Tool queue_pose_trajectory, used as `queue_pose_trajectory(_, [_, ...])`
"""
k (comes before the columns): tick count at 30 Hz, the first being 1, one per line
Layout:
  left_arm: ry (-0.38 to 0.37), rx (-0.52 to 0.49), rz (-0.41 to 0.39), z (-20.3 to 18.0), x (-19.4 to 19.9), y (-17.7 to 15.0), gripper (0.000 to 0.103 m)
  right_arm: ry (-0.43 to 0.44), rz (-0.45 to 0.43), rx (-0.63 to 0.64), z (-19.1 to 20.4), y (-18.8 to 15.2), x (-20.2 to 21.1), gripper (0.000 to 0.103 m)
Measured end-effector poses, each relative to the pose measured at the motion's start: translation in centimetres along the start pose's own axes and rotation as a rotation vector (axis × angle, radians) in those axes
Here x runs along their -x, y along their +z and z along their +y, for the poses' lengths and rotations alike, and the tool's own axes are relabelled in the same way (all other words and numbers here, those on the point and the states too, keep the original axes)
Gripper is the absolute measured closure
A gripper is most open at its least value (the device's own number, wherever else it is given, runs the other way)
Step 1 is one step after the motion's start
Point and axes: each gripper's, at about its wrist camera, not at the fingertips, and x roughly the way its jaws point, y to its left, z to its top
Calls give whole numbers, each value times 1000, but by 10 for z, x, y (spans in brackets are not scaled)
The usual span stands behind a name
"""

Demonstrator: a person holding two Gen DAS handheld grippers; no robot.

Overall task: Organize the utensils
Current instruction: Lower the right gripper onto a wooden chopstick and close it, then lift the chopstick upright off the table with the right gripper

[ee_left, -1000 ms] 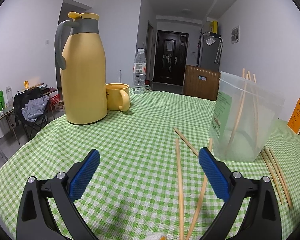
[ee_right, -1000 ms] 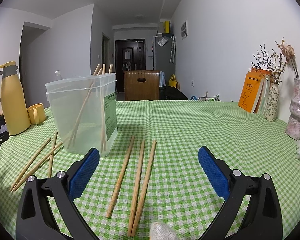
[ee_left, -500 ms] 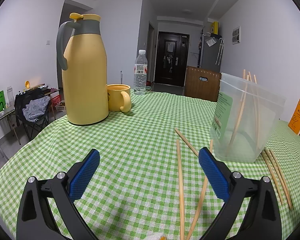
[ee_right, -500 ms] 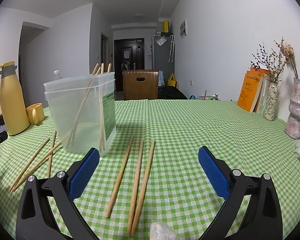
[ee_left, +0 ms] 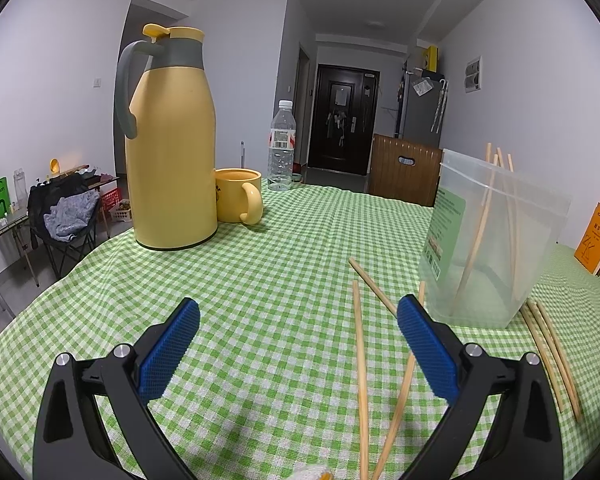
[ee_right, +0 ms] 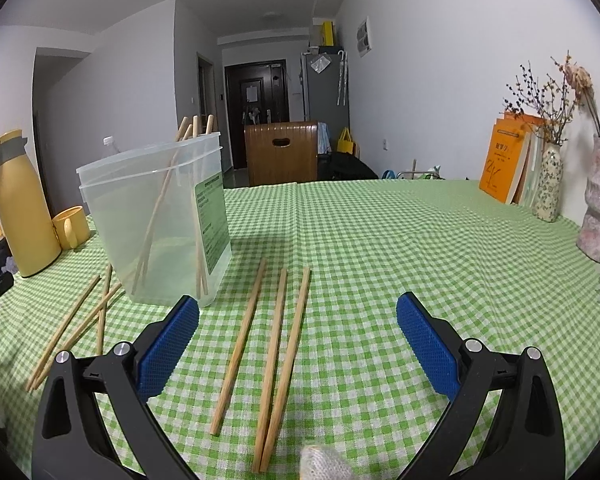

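Right wrist view: three chopsticks (ee_right: 269, 356) lie lengthwise between the right gripper (ee_right: 297, 330) jaws, spread apart and empty.
Left gripper (ee_left: 297, 330), likewise agape, sits farther off; tub (ee_right: 139, 184) stands left.

**Both grippers spread wide, holding nothing**

The left hand-held gripper (ee_left: 298, 322) hangs level, its blue pads (ee_left: 167, 350) wide apart and empty. The right hand-held gripper (ee_right: 297, 320) matches it: blue pads (ee_right: 428, 350) spread, nothing between them.

Left tongs (ee_left: 297, 314) nearer jug (ee_left: 171, 152); right tongs (ee_right: 297, 312) nearer container (ee_right: 155, 216).
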Motion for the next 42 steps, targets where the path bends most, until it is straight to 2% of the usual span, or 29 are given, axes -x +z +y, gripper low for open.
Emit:
queue_pose_trajectory(9, [1, 21, -2, 3, -1, 1, 7, 29, 121, 39, -5, 16, -19, 8])
queue_pose_trajectory(10, [1, 23, -2, 4, -1, 1, 7, 39, 138, 43, -5, 16, -22, 11])
queue_pose_trajectory(11, [1, 25, -2, 4, -1, 1, 7, 54, 165, 51, -4, 17, -26, 15])
queue_pose_trajectory(12, [0, 27, -1, 5, -1, 1, 7, 66, 192, 60, -2, 18, -31, 31])
queue_pose_trajectory(13, [-1, 29, -1, 5, -1, 0, 7, 69, 214, 64, -2, 18, -35, 41])
queue_pose_trajectory(14, [-1, 30, -1, 5, -1, 0, 7, 70, 257, 68, -2, 19, -43, 43])
queue_pose_trajectory(18, [-2, 30, -3, 5, -1, 0, 7, 88, 386, 50, -12, 21, -70, 72])
queue_pose_trajectory(20, [-4, 31, -4, 5, 0, 0, 7, 105, 458, 31, -19, 20, -85, 80])
queue_pose_trajectory(22, [-5, 33, -5, 6, 0, 0, 7, 123, 530, 14, -24, 19, -100, 84])
queue_pose_trajectory(28, [-9, 45, -3, 8, 0, 1, 7, 160, 663, -23, -25, 13, -123, 84])
queue_pose_trajectory(36, [-13, 52, -1, 9, -1, 1, 7, 150, 742, -9, -12, 16, -142, 84])
queue_pose_trajectory(42, [-19, 66, 1, 12, -1, 1, 7, 77, 773, 32, 11, 18, -155, 93])
